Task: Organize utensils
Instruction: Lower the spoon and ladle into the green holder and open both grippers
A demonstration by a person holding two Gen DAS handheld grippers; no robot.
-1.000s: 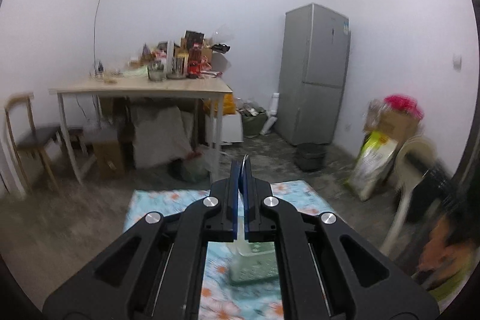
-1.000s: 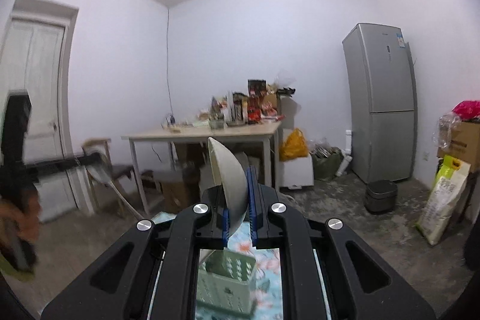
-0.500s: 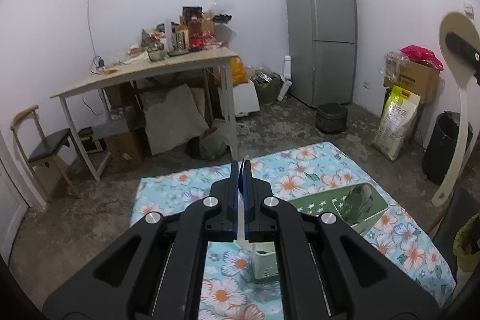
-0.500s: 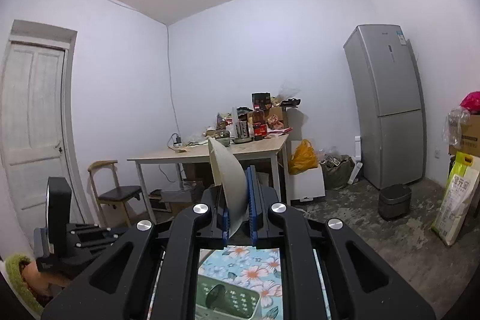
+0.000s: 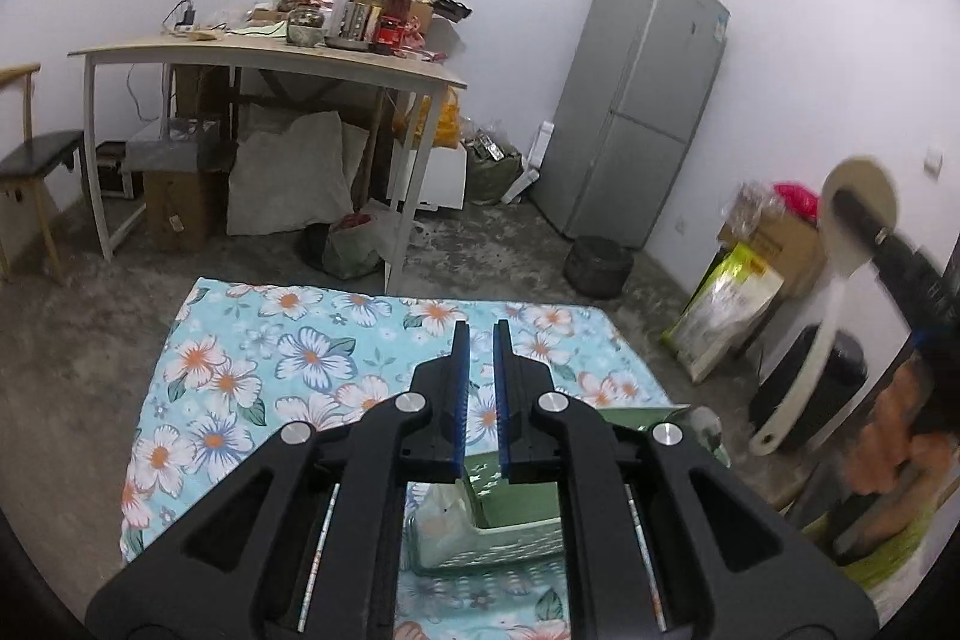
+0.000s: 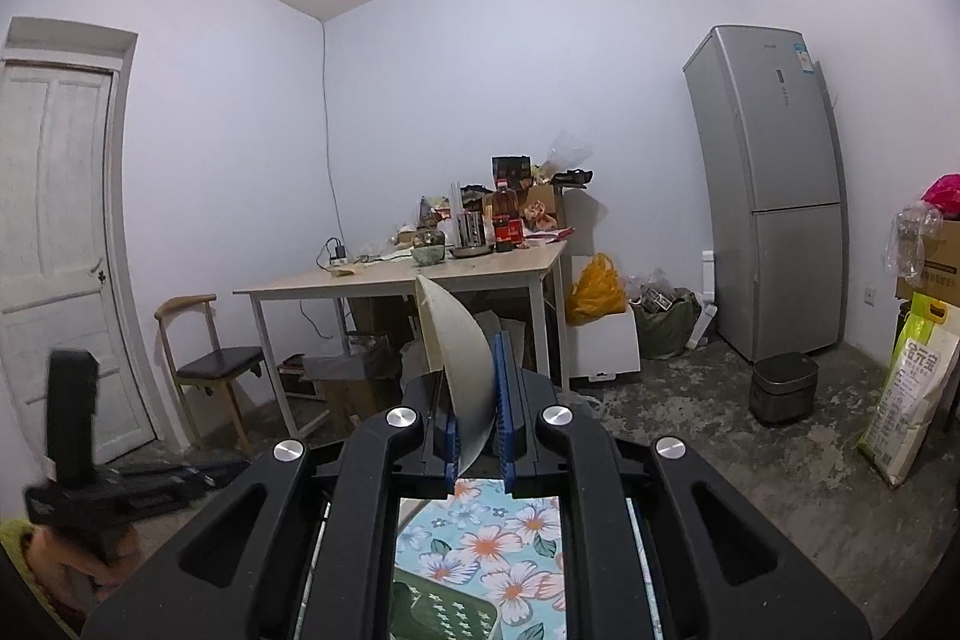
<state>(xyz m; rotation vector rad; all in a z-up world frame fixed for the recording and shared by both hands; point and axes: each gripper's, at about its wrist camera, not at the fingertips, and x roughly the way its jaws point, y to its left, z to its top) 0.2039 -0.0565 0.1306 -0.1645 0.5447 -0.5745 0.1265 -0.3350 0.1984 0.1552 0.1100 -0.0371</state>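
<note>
My right gripper is shut on a cream rice paddle, held high and upright; the paddle also shows at the right of the left wrist view. My left gripper hangs empty over the floral cloth, its jaws a narrow gap apart. Below it sits a pale green slotted utensil basket beside a dark green starred tray. The tray's corner shows in the right wrist view.
A cluttered wooden table stands behind the cloth, with a chair to its left. A grey fridge, a small bin and a rice bag stand at the right.
My left gripper's jaws have parted slightly and it has swung left and lower over the basket. My right gripper has kept the paddle raised.
</note>
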